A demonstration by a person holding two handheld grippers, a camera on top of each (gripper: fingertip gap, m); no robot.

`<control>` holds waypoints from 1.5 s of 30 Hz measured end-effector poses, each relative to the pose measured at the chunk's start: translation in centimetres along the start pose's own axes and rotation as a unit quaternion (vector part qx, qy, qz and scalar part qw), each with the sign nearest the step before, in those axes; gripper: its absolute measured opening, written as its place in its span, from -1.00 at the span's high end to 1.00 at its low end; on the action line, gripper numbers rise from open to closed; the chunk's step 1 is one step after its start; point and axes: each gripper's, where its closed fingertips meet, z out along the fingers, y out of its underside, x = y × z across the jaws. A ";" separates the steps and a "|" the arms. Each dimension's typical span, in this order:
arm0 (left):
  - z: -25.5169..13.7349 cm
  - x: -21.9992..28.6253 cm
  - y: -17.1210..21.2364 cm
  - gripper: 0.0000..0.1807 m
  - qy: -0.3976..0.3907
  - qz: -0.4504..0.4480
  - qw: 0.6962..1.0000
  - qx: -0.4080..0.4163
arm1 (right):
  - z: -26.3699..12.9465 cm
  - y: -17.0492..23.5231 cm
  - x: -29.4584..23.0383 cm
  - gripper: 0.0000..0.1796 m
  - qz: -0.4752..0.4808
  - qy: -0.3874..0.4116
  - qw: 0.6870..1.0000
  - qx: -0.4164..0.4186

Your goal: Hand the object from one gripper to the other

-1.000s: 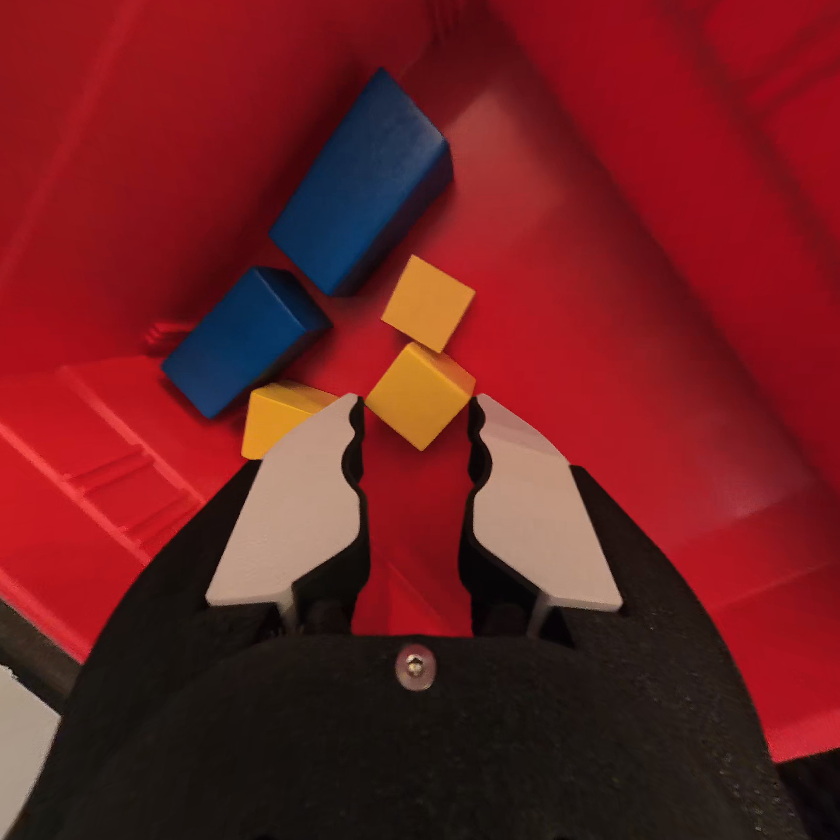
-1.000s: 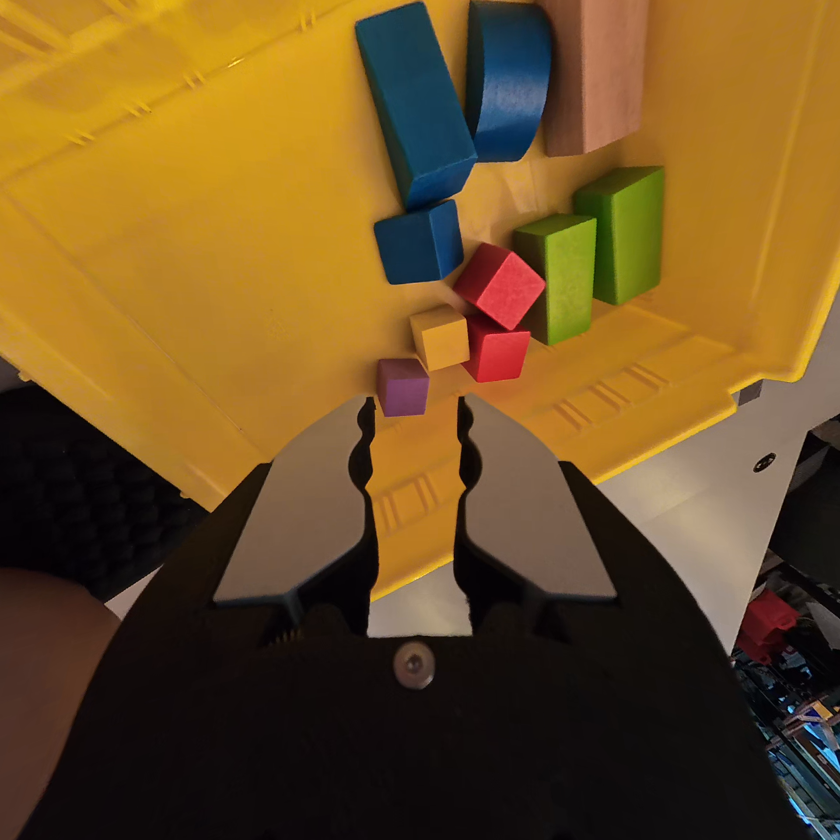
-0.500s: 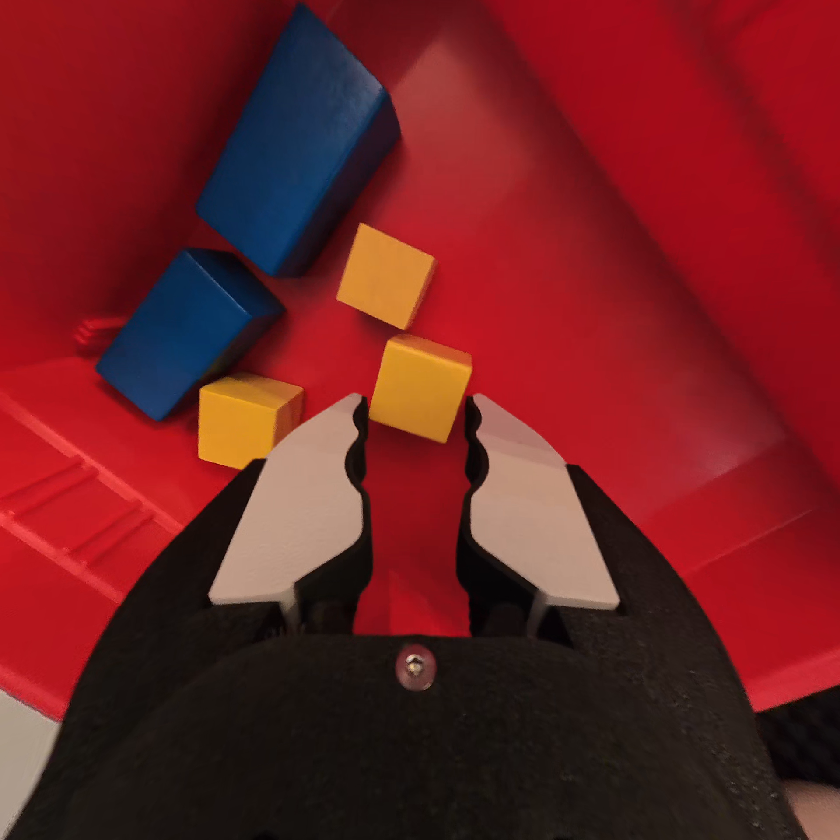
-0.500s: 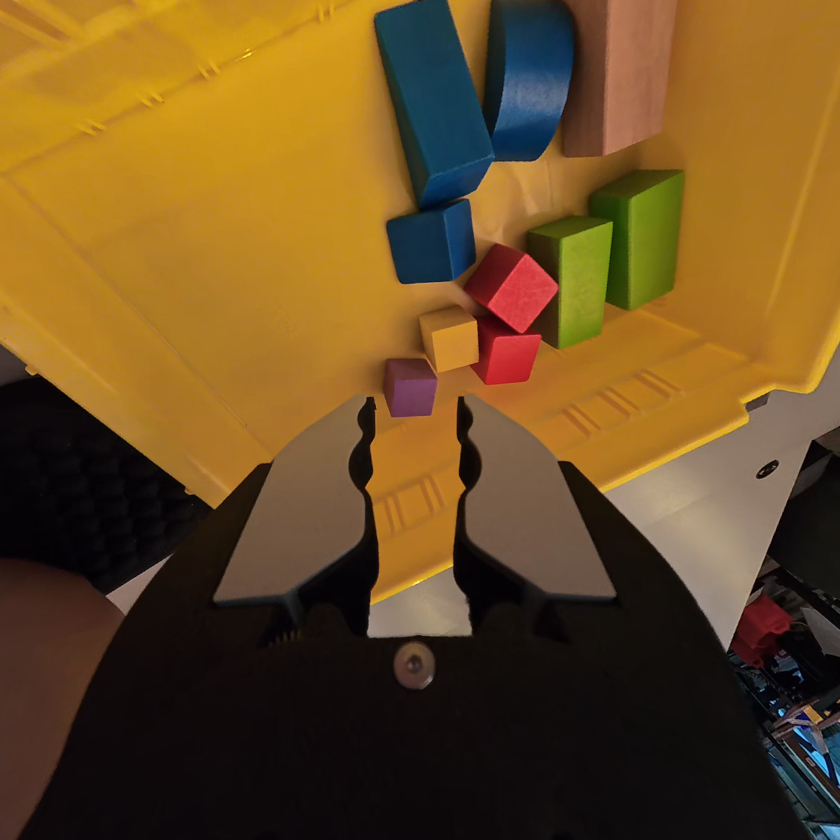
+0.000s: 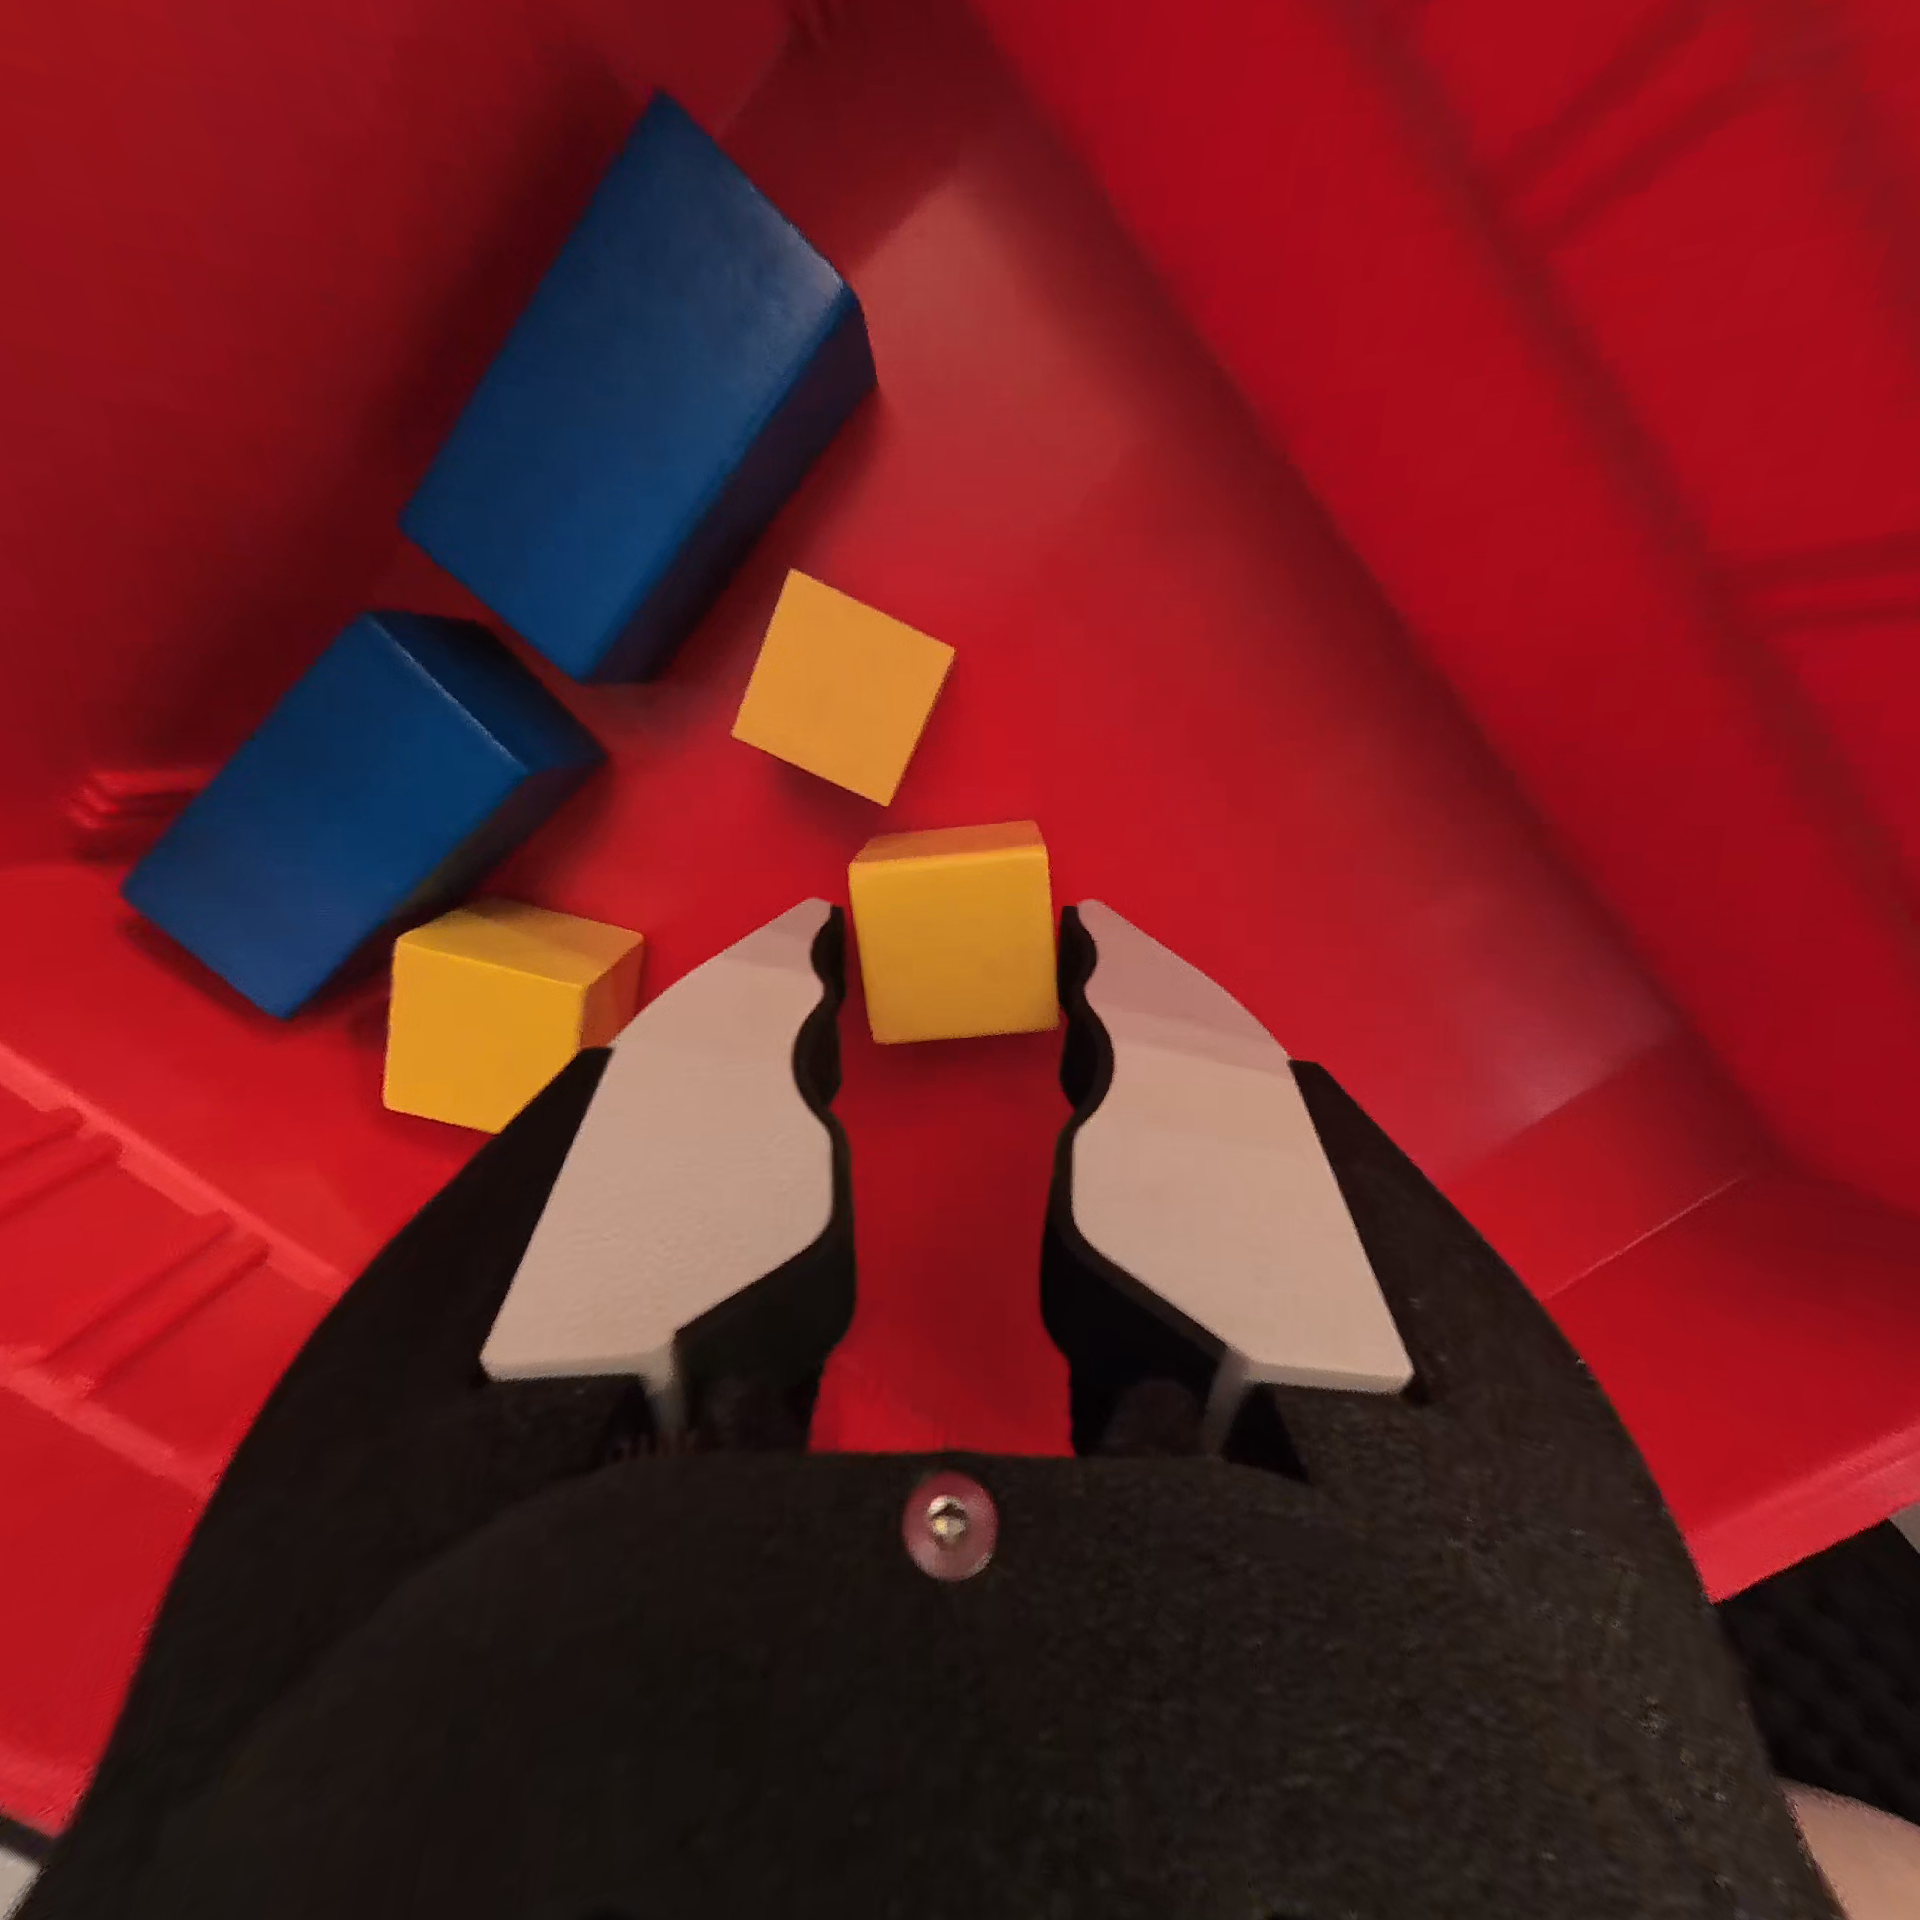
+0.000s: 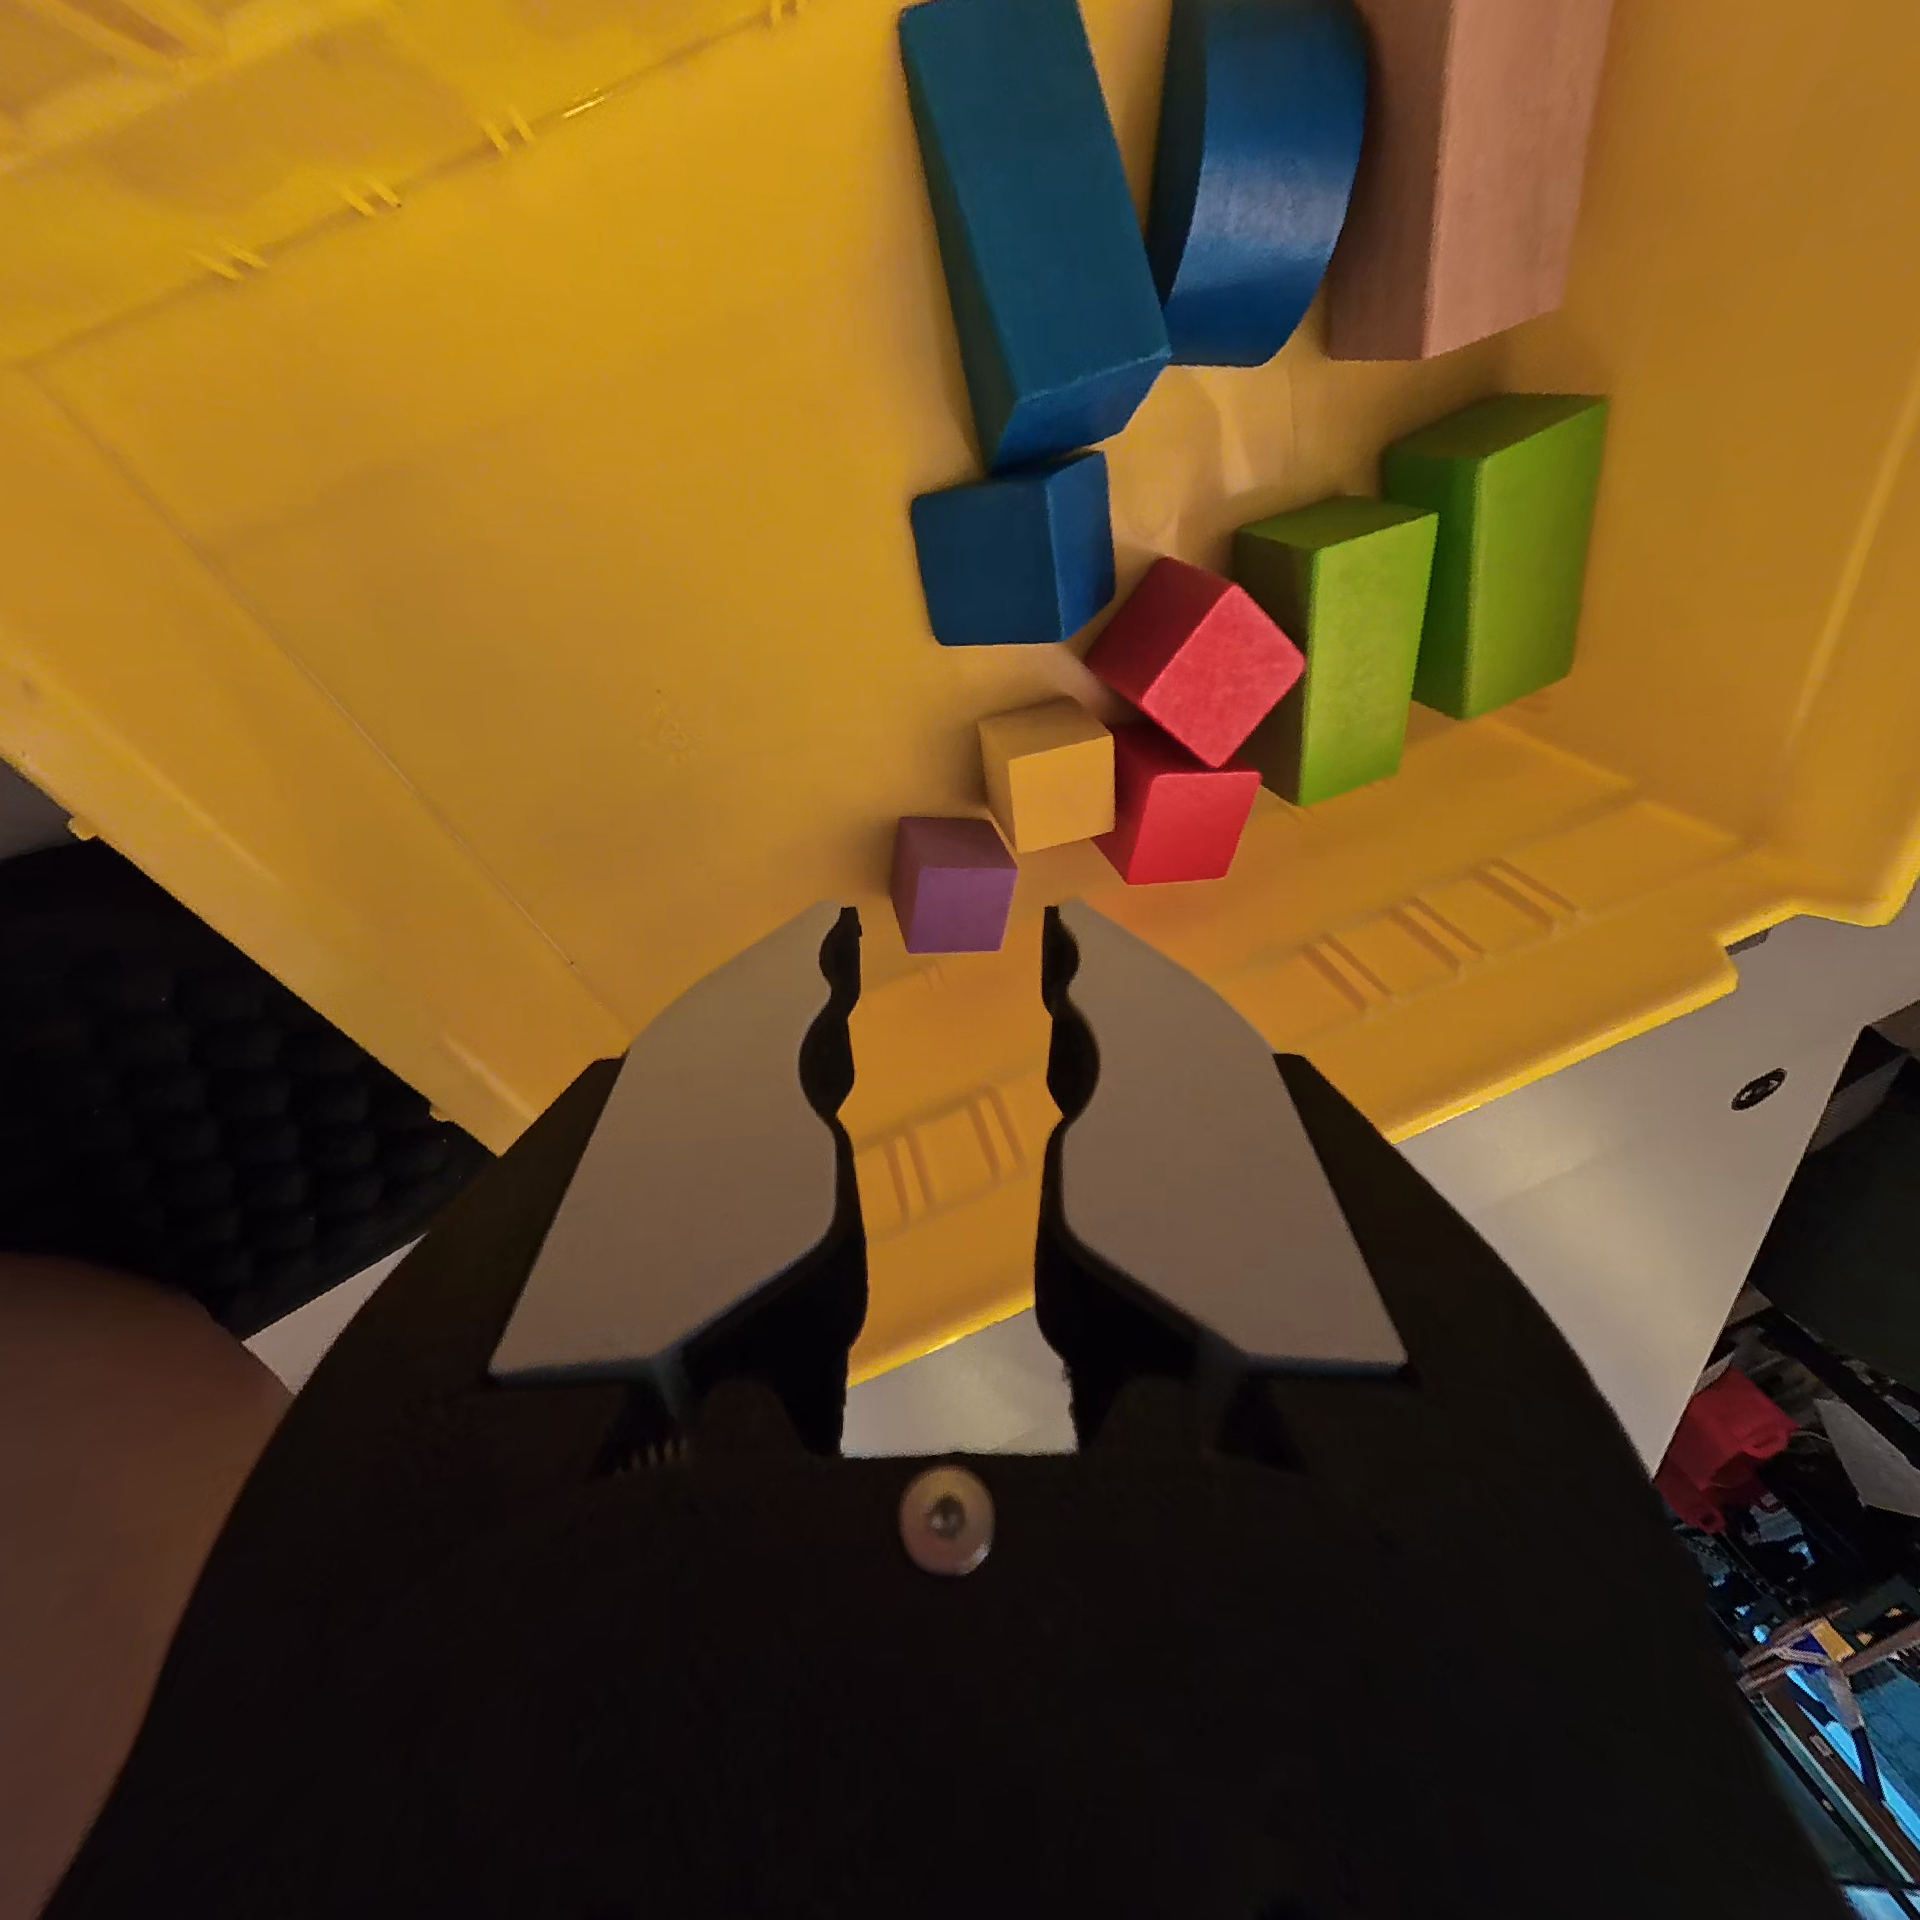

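In the left wrist view, my left gripper is open inside a red bin. A yellow cube sits between its fingertips, and the jaws stand just off its two sides. Two more yellow cubes lie nearby, one ahead and one to the left. In the right wrist view, my right gripper is open and empty above a yellow bin. A small purple cube lies just beyond its fingertips.
Two blue blocks lie at the left of the red bin. The yellow bin holds blue blocks, green blocks, red cubes, a yellow cube and a tan block. A white table lies beneath it.
My left gripper has moved forward and turned, so the yellow cube now sits squarely between its fingertips. My right gripper has only drifted slightly over the yellow bin.
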 end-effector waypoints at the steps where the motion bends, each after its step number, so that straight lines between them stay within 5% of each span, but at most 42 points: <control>1: 0.0 0.0 0.0 0.60 0.004 -0.003 1.000 -0.001 | 0.0 0.0 0.0 0.61 0.000 -0.001 1.000 0.000; 10: -2.9 0.4 -0.7 0.61 0.012 -0.019 0.999 0.032 | -0.9 -0.5 0.5 0.69 0.011 0.019 1.000 0.018; 16: -10.4 5.9 -4.5 0.61 0.092 0.039 0.979 0.177 | -6.7 -5.0 3.9 0.69 0.015 0.173 0.974 0.143; 20: -15.5 13.6 -6.1 0.61 0.232 0.123 0.931 0.254 | -12.5 -13.2 -0.3 0.55 -0.094 0.177 0.915 0.351; 23: -17.3 17.8 -6.2 0.61 0.306 0.161 0.902 0.258 | -16.6 -18.2 -7.8 0.55 -0.240 0.143 0.820 0.499; 30: -18.0 23.3 -5.8 0.61 0.405 0.200 0.865 0.219 | -19.3 -22.4 -15.2 0.37 -0.334 0.200 0.715 0.581; 38: -17.7 25.6 -5.9 0.61 0.465 0.199 0.842 0.186 | -18.3 -23.6 -16.1 0.60 -0.365 0.263 0.691 0.565; 45: -19.0 23.9 -7.6 0.66 0.400 0.207 0.851 0.269 | -18.3 -22.0 -14.3 0.62 -0.352 0.238 0.727 0.539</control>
